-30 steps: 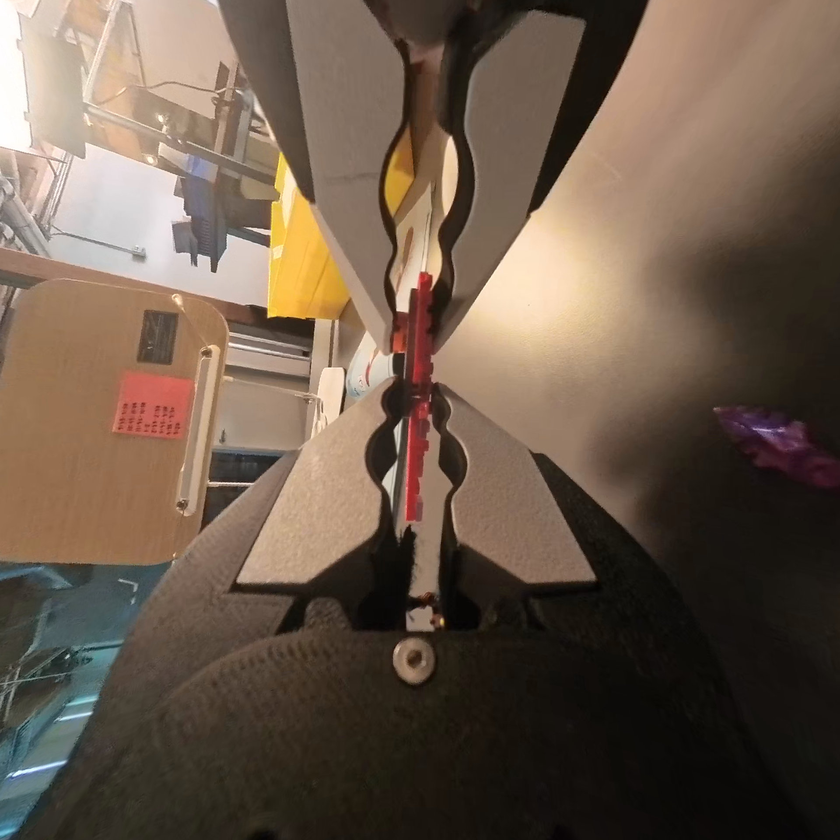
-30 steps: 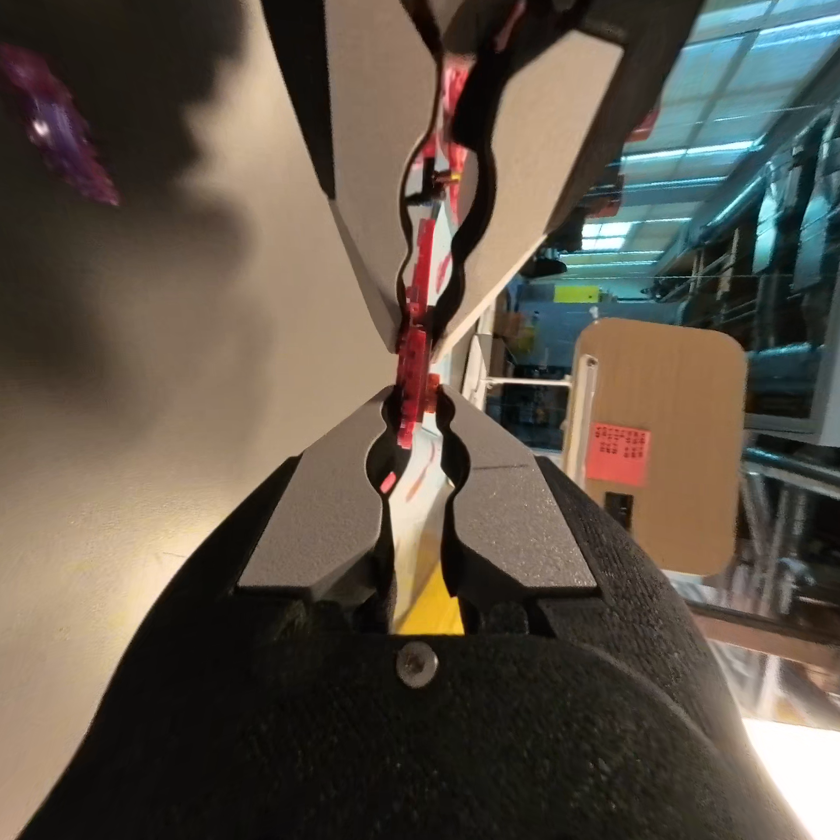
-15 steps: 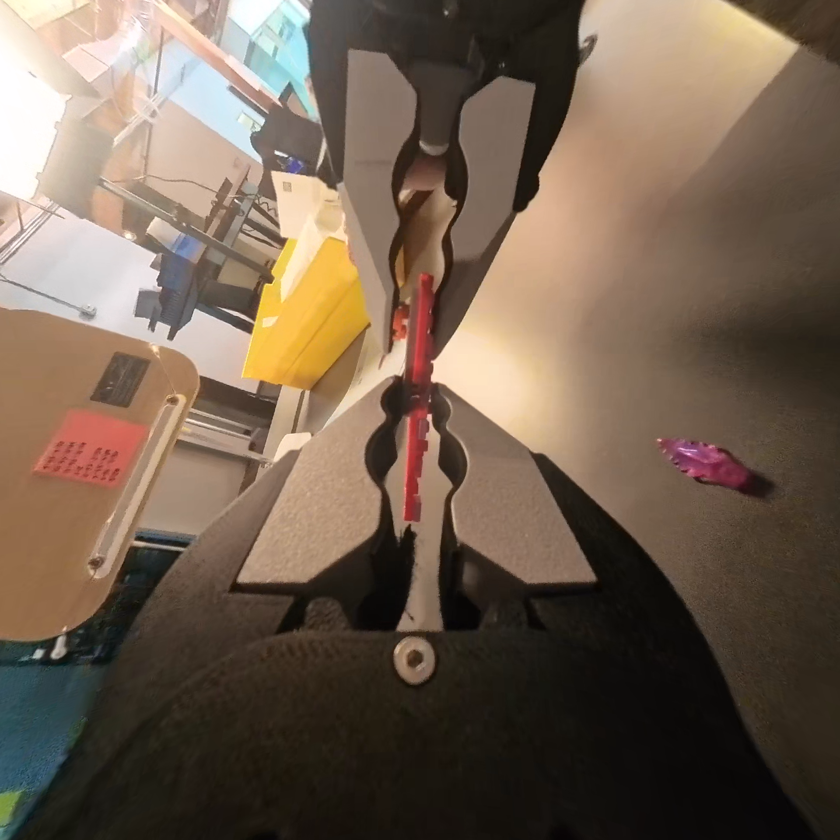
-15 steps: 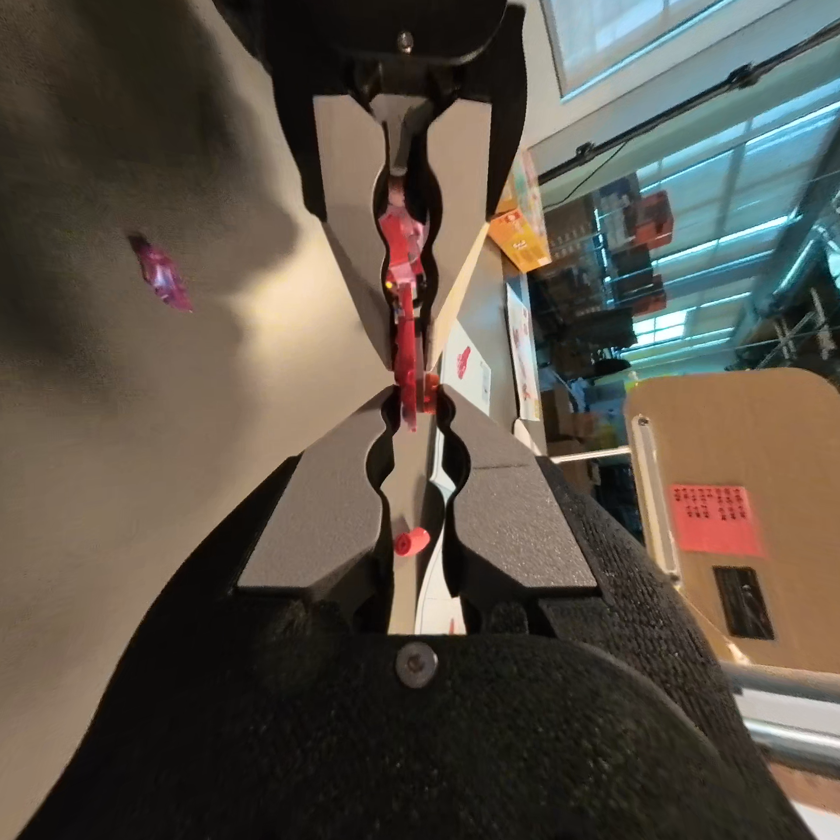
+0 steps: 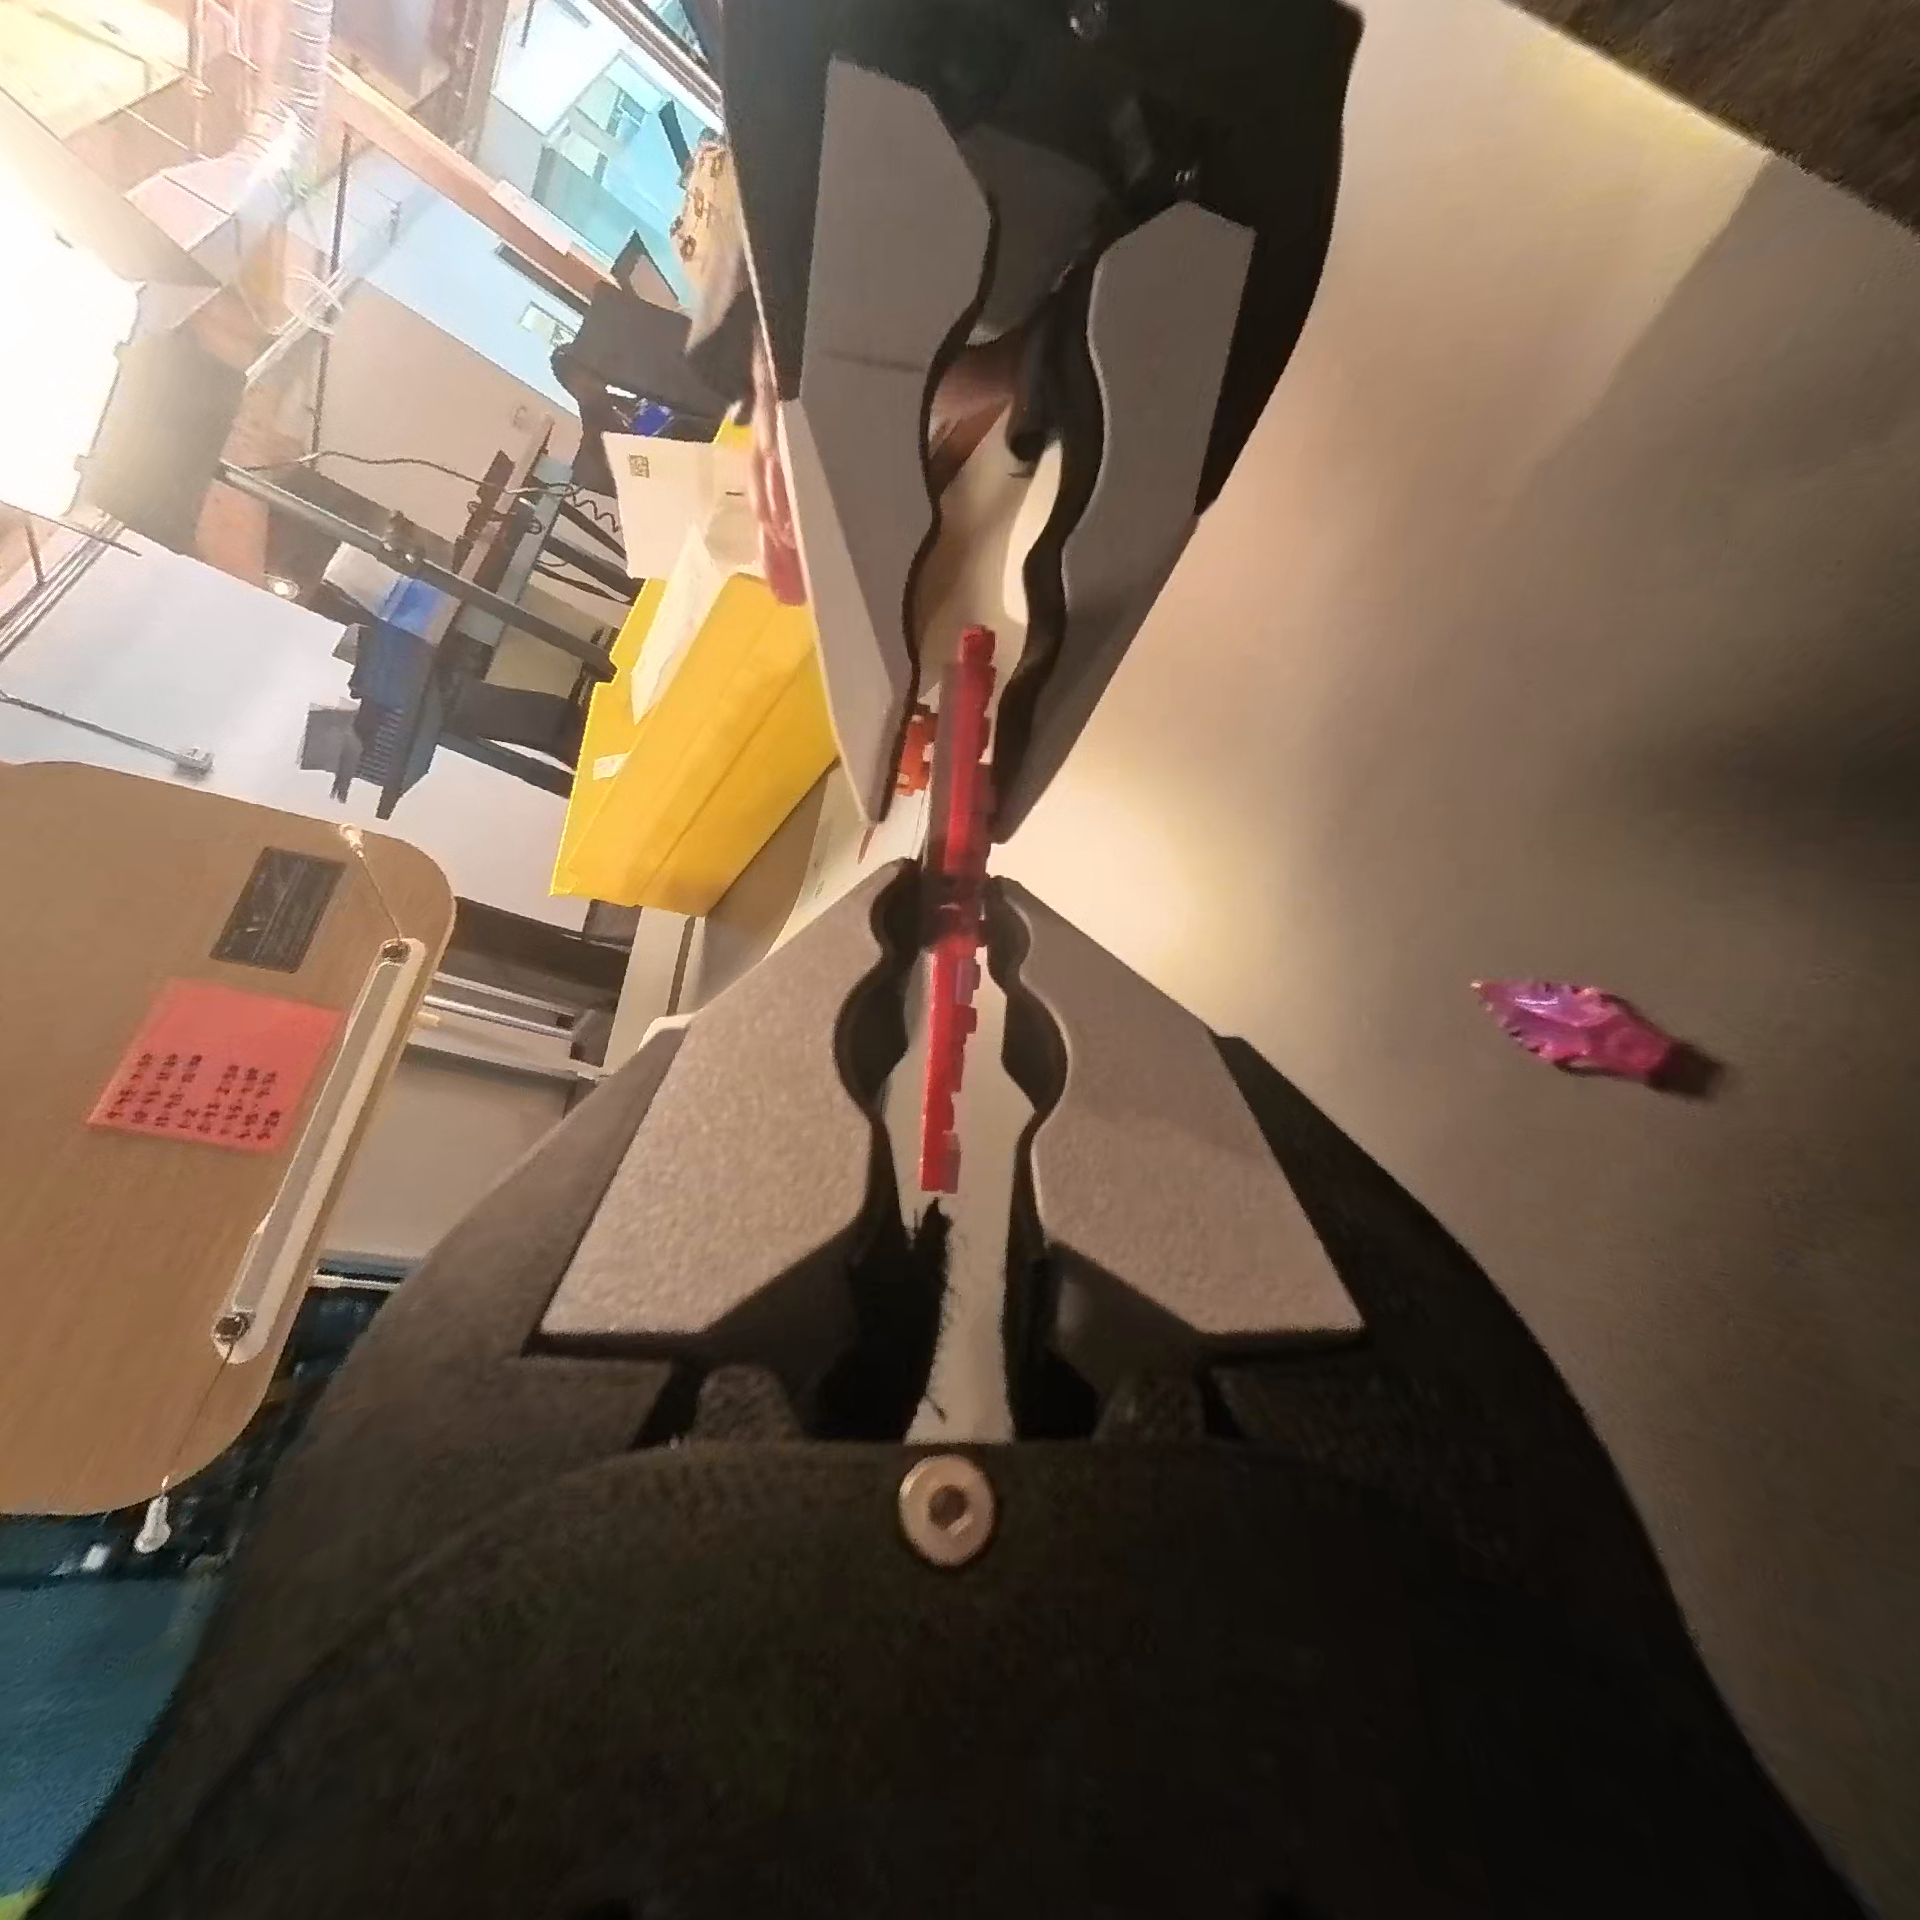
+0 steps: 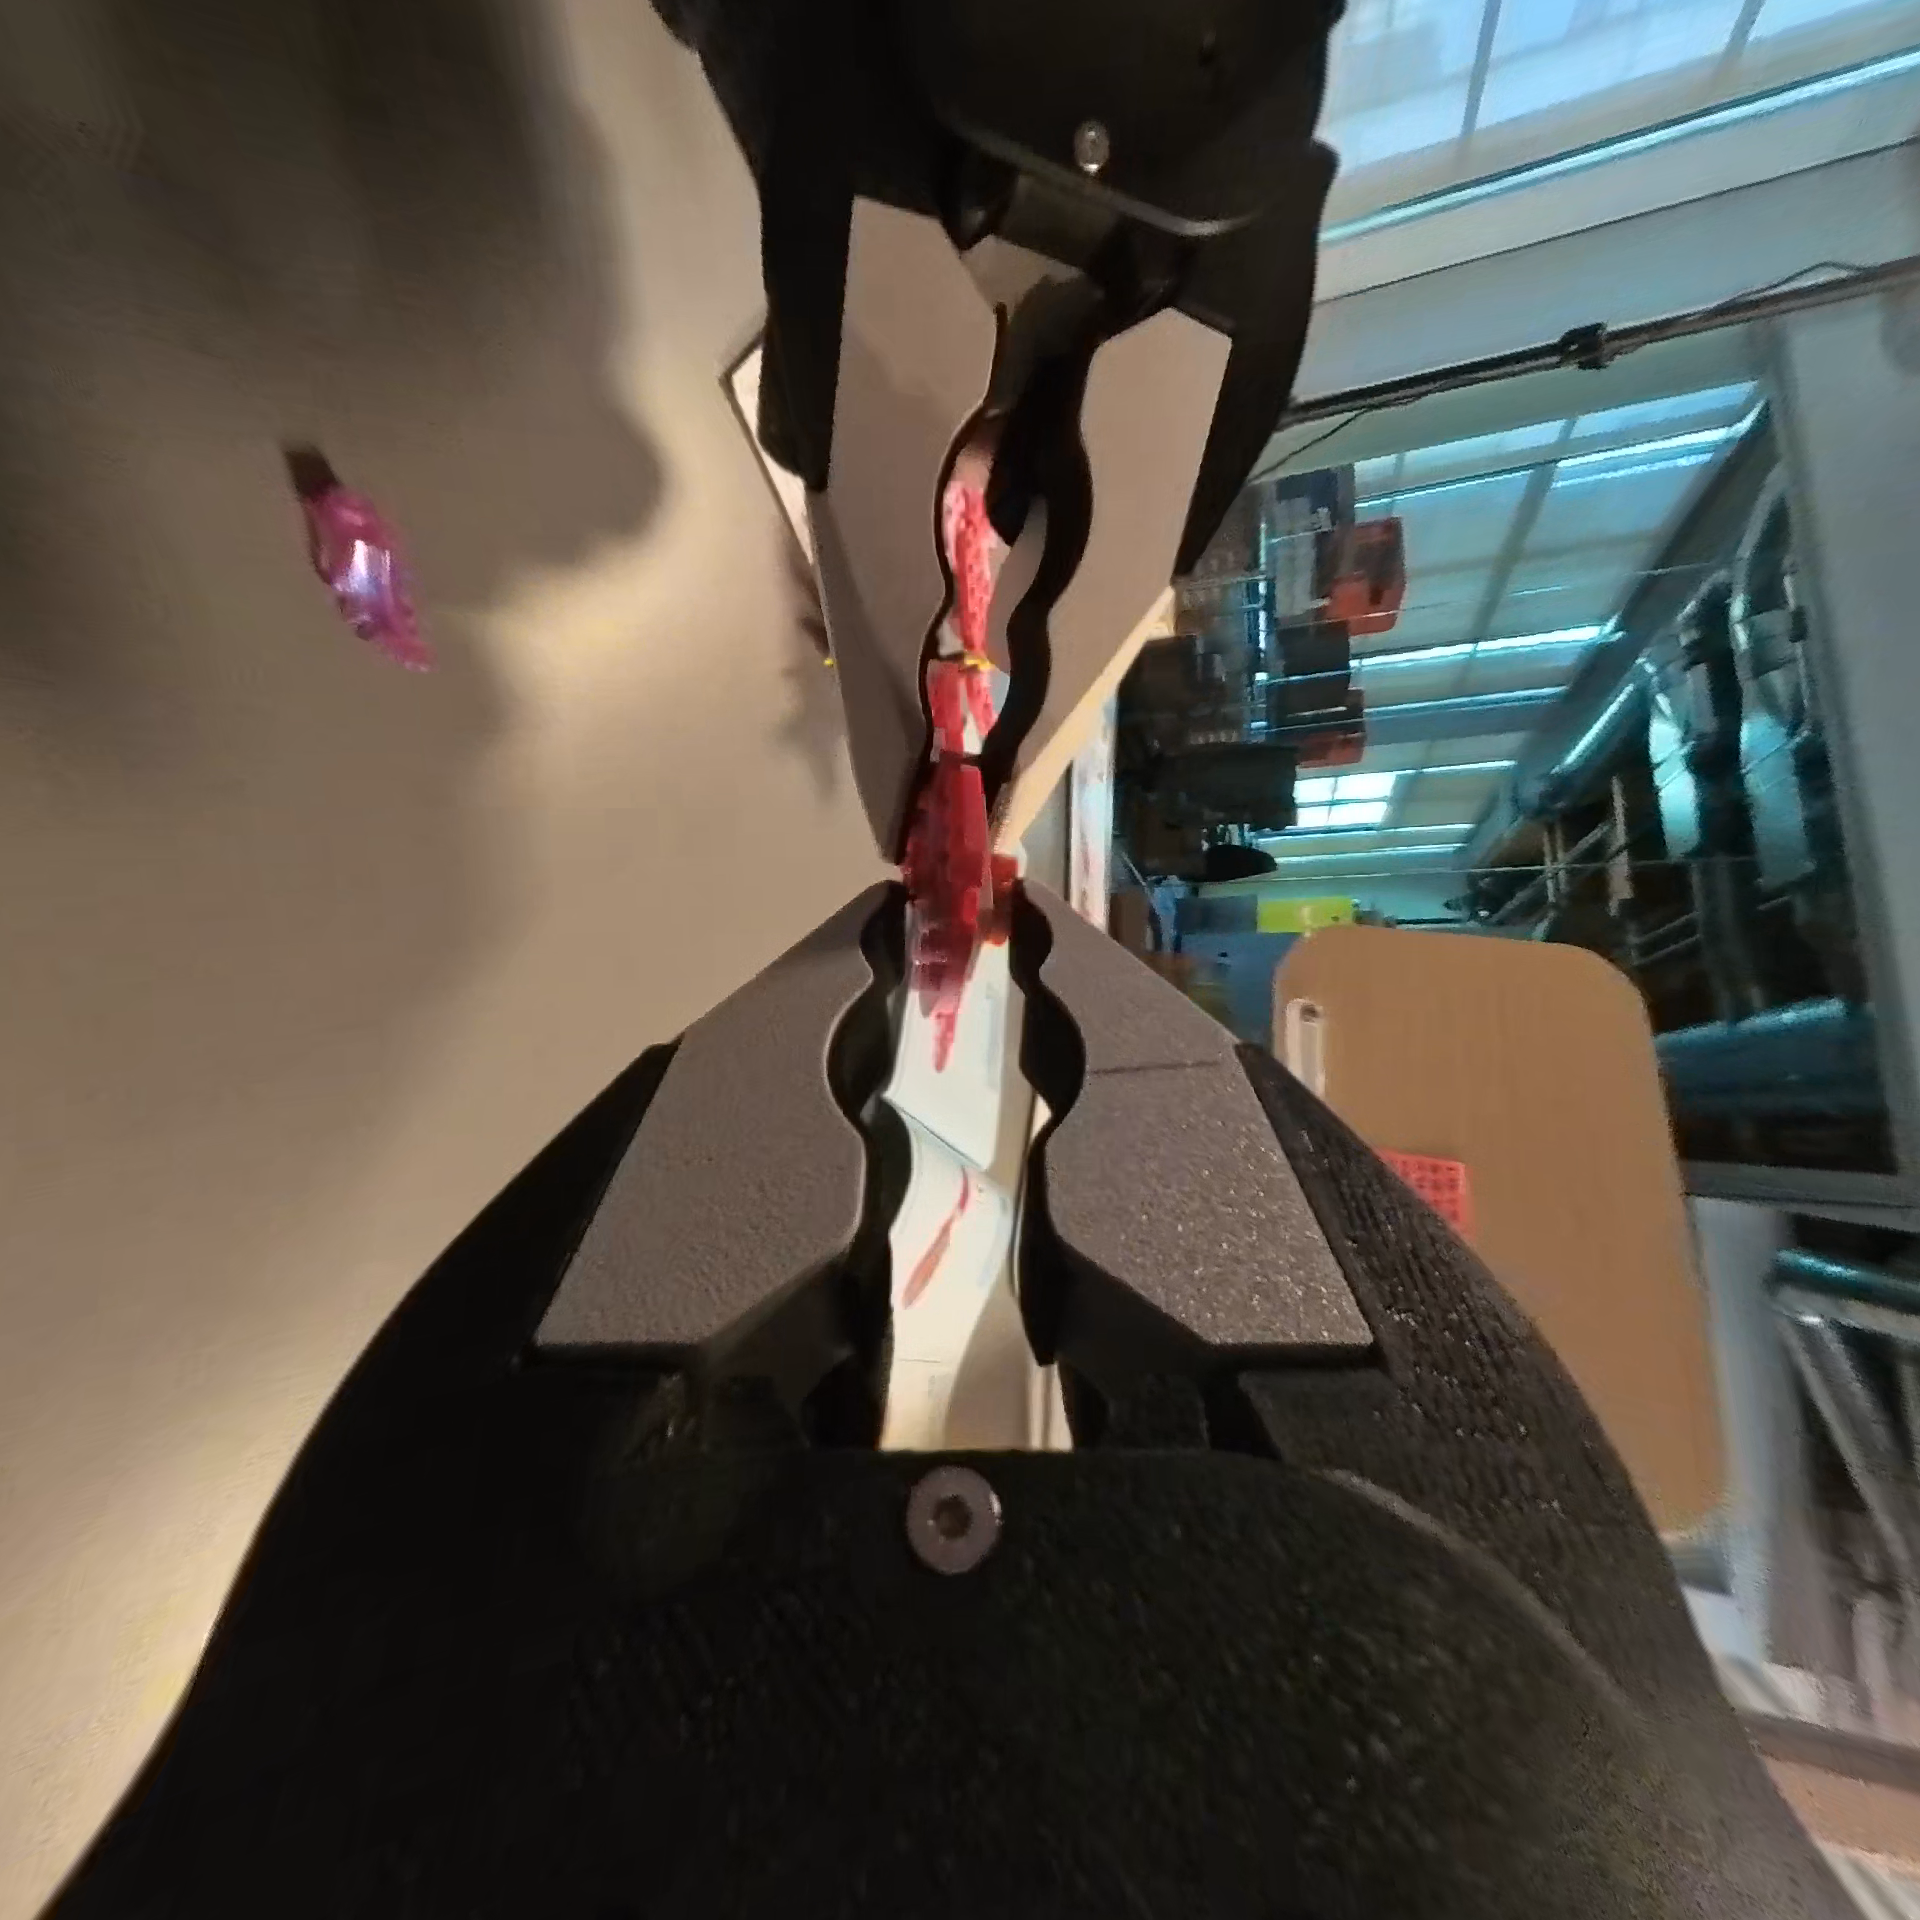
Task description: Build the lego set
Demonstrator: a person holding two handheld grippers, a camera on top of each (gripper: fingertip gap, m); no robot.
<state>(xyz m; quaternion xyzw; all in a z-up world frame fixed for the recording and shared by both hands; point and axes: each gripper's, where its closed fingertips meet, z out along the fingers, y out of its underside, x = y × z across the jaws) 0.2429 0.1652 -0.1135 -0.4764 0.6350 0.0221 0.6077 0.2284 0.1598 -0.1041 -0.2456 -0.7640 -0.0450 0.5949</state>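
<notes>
My left gripper (image 5: 951, 883) is shut on a thin red studded plate (image 5: 966, 727), held edge-on above the table. My right gripper (image 5: 940, 826) faces it from the far side, with its fingers on either side of the same plate. A small orange-red piece (image 5: 914, 758) sits against the plate's side at the right gripper's fingertips. In the right wrist view, my right gripper (image 6: 956, 894) stands a little wider than the plate (image 6: 945, 831) and the small piece (image 6: 1003, 894) together, so it is not pressing on them. The left gripper (image 6: 945, 842) shows opposite it.
A translucent purple piece (image 5: 1569, 1039) lies on the pale table (image 5: 1455, 623); it also shows in the right wrist view (image 6: 364, 561). A yellow box (image 5: 707, 748) and a wooden board with a red sticker (image 5: 187, 1091) are to the side. White printed sheets (image 6: 945, 1195) lie below the grippers.
My right gripper's fingers have spread slightly and eased off the plate and small piece. My left gripper keeps its hold. Both grippers have drawn apart and tilted, so more of the table shows.
</notes>
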